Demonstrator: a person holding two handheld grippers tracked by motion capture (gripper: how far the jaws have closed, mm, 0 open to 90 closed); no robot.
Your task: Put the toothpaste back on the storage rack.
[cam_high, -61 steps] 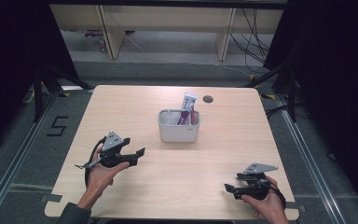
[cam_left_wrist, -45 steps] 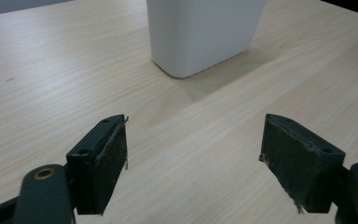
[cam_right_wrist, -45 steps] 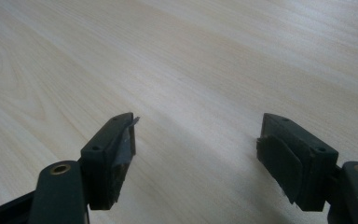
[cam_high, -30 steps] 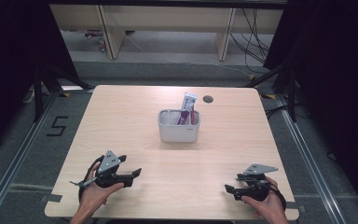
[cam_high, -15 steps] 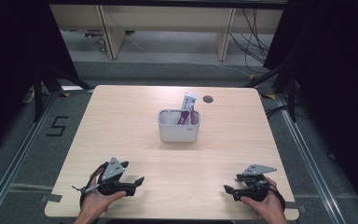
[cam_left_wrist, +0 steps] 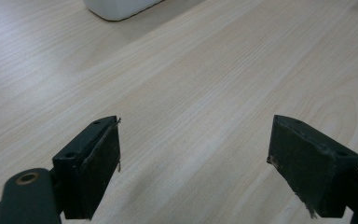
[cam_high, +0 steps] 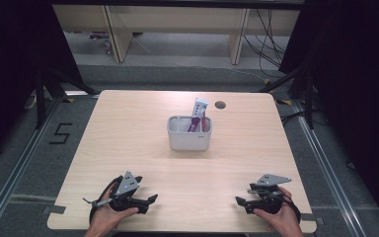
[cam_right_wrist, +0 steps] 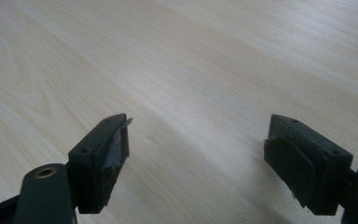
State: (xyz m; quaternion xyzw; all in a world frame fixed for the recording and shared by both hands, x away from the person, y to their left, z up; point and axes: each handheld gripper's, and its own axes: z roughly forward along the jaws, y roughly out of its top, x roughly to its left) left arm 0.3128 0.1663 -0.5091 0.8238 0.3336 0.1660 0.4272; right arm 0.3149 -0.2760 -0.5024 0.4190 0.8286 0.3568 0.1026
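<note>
White container [cam_high: 189, 133] sits at the middle of my table [cam_high: 128, 128], towards the far half, with a purple-and-white packet [cam_high: 197, 114] and a thin red item [cam_high: 204, 121] standing up in its right-hand part; I cannot tell what the red item is; a small dark round hole [cam_high: 220, 104] lies in the tabletop just beyond it, to the right. My left gripper [cam_high: 148, 201] rests low at the near left edge, held in the left hand [cam_high: 109, 216]; its jaws stand wide apart with nothing between them, and a corner of the container [cam_left_wrist: 119, 8] shows ahead of them. My right gripper [cam_high: 240, 202] rests at the near right edge in the right hand [cam_high: 279, 217]; its jaws are likewise spread over bare wood, holding nothing; both grippers are well apart from the container.
</note>
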